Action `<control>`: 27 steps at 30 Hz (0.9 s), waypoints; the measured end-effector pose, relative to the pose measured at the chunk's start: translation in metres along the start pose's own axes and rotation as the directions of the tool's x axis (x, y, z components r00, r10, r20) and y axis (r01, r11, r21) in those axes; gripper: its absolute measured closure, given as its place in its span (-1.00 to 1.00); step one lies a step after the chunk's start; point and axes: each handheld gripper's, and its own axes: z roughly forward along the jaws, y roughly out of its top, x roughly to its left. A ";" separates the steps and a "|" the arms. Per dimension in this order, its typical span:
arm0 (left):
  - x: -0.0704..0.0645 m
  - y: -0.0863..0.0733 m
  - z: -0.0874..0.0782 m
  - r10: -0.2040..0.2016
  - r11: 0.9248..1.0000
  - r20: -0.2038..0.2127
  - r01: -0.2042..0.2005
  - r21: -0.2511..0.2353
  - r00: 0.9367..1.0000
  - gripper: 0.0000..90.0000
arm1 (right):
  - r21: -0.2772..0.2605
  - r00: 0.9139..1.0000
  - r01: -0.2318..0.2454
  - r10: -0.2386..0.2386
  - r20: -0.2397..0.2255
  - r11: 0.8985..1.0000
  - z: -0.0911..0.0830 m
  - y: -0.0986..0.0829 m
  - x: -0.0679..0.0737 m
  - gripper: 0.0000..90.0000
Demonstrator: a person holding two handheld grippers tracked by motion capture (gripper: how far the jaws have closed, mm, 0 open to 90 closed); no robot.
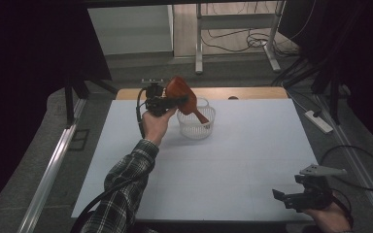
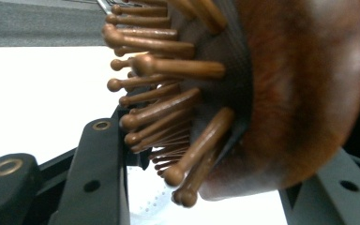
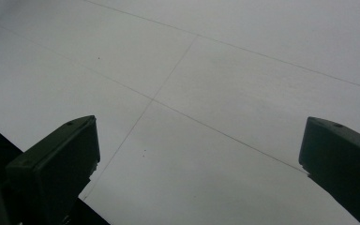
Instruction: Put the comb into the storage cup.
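A brown wooden hairbrush point(image 1: 182, 94) is held above a white perforated basket point(image 1: 196, 125) at the far middle of the table. My left gripper point(image 1: 174, 100) is shut on the brush's head, and the handle slants down into the basket. In the left gripper view the brush's wooden pins point(image 2: 168, 108) and rounded back point(image 2: 304, 93) sit between the two black jaws, with a bit of the basket point(image 2: 154, 204) below. My right gripper point(image 1: 285, 199) rests open near the table's front right corner. In the right gripper view its jaws stand wide apart over bare white table point(image 3: 206, 93).
The white table point(image 1: 223, 165) has a wooden strip point(image 1: 252, 92) along its far edge. A power strip point(image 1: 318, 121) lies on the floor to the right. Metal rails run along both sides, and desk legs with cables stand beyond.
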 end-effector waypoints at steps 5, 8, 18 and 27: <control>0.002 -0.008 0.005 -0.016 1.000 -0.010 0.016 -0.005 1.000 0.16 | 0.007 1.000 0.000 0.000 -0.001 1.000 0.001 0.000 0.000 -1.00; 0.003 -0.011 0.006 -0.024 1.000 -0.014 0.024 -0.005 1.000 0.15 | 0.009 1.000 -0.003 0.003 0.001 1.000 0.001 0.000 0.000 -1.00; 0.006 -0.022 0.015 -0.049 0.999 -0.043 0.049 0.002 0.998 0.15 | 0.004 1.000 -0.024 0.024 0.007 1.000 0.001 0.000 -0.002 -1.00; 0.009 -0.029 0.018 -0.064 0.998 -0.067 0.064 -0.006 0.996 0.14 | 0.010 0.999 -0.033 0.033 0.012 0.999 0.001 0.000 -0.003 -1.00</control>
